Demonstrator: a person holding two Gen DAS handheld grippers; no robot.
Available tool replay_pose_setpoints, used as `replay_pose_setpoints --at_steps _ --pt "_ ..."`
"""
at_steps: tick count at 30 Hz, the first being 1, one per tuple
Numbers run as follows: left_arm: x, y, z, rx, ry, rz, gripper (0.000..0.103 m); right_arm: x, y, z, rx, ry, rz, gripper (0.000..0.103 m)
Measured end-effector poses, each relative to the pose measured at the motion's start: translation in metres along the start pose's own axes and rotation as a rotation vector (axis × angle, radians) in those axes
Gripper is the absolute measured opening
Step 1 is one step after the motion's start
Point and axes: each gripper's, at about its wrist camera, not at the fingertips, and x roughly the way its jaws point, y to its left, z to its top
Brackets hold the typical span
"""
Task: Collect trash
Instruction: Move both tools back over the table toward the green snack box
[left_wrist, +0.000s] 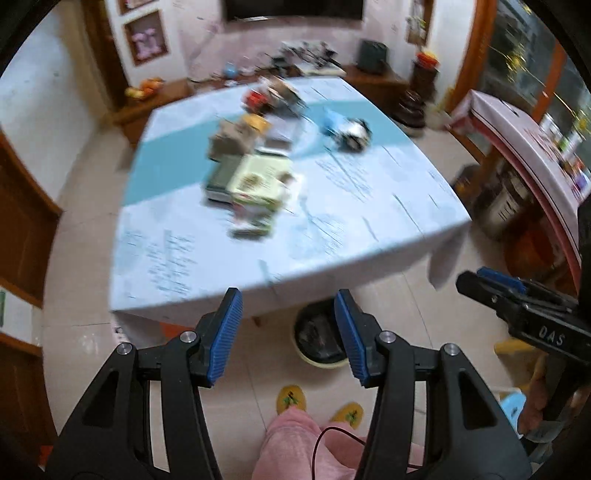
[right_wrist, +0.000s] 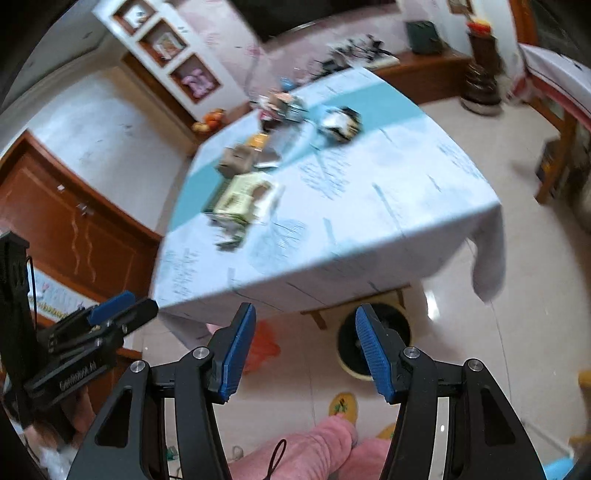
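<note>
Both hand-held grippers agape, empty; table litter blurred; bin half-hidden.

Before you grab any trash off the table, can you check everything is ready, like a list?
1. Left gripper empty, jaws apart: ok.
2. Right gripper empty, jaws apart: ok.
3. Trash bin on the floor by the table's near edge, top uncovered: ok.
4. Trash in sight: a pale green box, a brown box and a blue and white wrapper lie on the table: ok.
5. Grippers close to the trash: not ok, both are high above the near edge.
6. Which piece is easiest to pinch: cannot tell, the pile is blurred.
</note>
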Motion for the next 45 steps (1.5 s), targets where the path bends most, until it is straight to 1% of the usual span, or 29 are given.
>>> replay_pose_setpoints --at_steps 4,6,7,8,9,14,18,21,23,25,28,31,35,39,41,43,45 --pt "-0.018 0.035 0.009 -0.055 -0.037 0.031 0.049 0.004 0.034 0.016 -0.058 -0.011 0.047 0.057" --pt "-0.017 0.047 0.009 -0.061 -0.043 0.045 0.051 0.012 0.047 0.021 -0.083 -0.011 0.059 0.057" --pt "-0.017 0.054 0.010 -0.062 -0.043 0.051 0.055 0.017 0.053 0.025 -0.094 -0.012 0.064 0.057" --pt "-0.013 0.058 0.010 -0.061 -0.041 0.053 0.058 0.022 0.060 0.027 -0.105 -0.013 0.069 0.057" --pt "-0.010 0.063 0.011 -0.060 -0.039 0.053 0.059 0.027 0.064 0.030 -0.115 -0.014 0.071 0.057" --pt "0.023 0.089 0.026 -0.052 -0.001 0.040 0.059 0.067 0.091 0.052 -0.141 -0.002 0.054 0.057" --pt "0.062 0.111 0.047 -0.015 0.042 -0.013 0.059 0.107 0.106 0.067 -0.132 0.018 0.033 0.057" --pt "0.099 0.128 0.070 0.064 0.094 -0.064 0.059 0.148 0.113 0.078 -0.086 0.044 -0.008 0.057" --pt "0.120 0.137 0.083 0.113 0.112 -0.102 0.059 0.182 0.115 0.084 -0.030 0.065 -0.037 0.057" --pt "0.144 0.147 0.095 0.165 0.133 -0.136 0.059 0.209 0.114 0.087 -0.002 0.086 -0.075 0.057" --pt "0.178 0.158 0.108 0.215 0.176 -0.159 0.059 0.251 0.113 0.093 0.044 0.106 -0.138 0.057" --pt "0.207 0.168 0.120 0.252 0.220 -0.198 0.059 0.280 0.113 0.099 0.070 0.109 -0.181 0.057" --pt "0.235 0.175 0.134 0.306 0.254 -0.228 0.059 0.306 0.119 0.103 0.052 0.093 -0.258 0.057" --pt "0.255 0.180 0.150 0.333 0.270 -0.246 0.059 0.317 0.128 0.104 0.008 0.067 -0.295 0.058" --pt "0.257 0.181 0.154 0.337 0.268 -0.251 0.059 0.322 0.134 0.104 -0.026 0.060 -0.309 0.060" --pt "0.261 0.183 0.162 0.342 0.264 -0.258 0.059 0.330 0.141 0.104 -0.072 0.058 -0.331 0.060" --pt "0.266 0.184 0.168 0.348 0.264 -0.265 0.059 0.334 0.149 0.103 -0.110 0.057 -0.344 0.051"
